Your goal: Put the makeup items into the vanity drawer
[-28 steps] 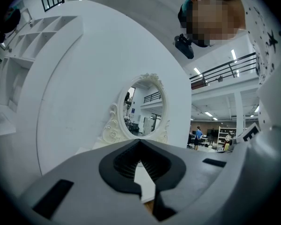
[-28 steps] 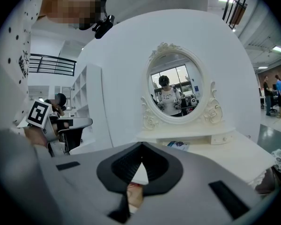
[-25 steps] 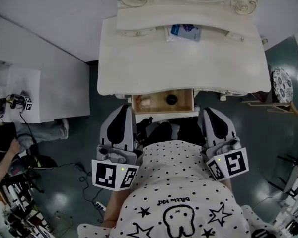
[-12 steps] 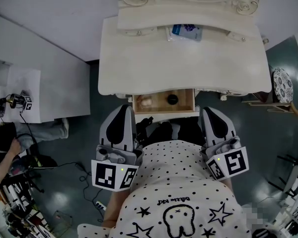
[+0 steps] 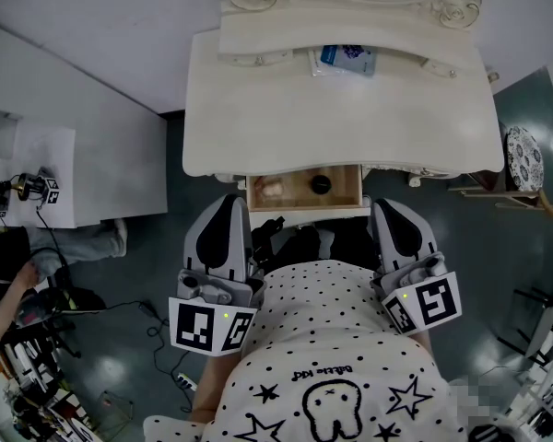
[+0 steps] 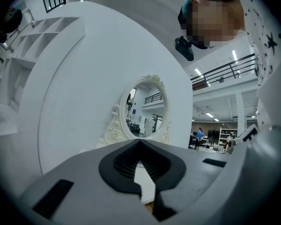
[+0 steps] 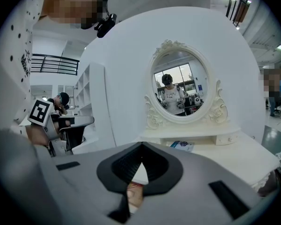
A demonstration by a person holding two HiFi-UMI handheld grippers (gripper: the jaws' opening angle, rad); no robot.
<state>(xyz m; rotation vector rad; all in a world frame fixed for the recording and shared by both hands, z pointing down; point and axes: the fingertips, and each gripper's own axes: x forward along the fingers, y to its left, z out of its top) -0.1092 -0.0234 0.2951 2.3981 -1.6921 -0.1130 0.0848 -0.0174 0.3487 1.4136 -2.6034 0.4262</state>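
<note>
The cream vanity table [image 5: 341, 118] has its wooden drawer [image 5: 295, 197] pulled open at the front edge. Inside lie a pale pink item [image 5: 270, 189] at the left and a small black round item [image 5: 321, 184] near the middle. A blue and white packet [image 5: 345, 58] rests on the raised back shelf, and it also shows as the packet [image 7: 181, 145] in the right gripper view. My left gripper [image 5: 230, 203] and right gripper [image 5: 385, 206] hang close to my body, just short of the drawer, one on each side. Both are shut with nothing in them.
An oval mirror [image 7: 178, 88] stands at the back of the vanity. A round patterned stool [image 5: 523, 157] sits to the right. At the left are a white table [image 5: 37, 182], another person's arm [image 5: 5, 293] and cables [image 5: 157, 325] on the dark floor.
</note>
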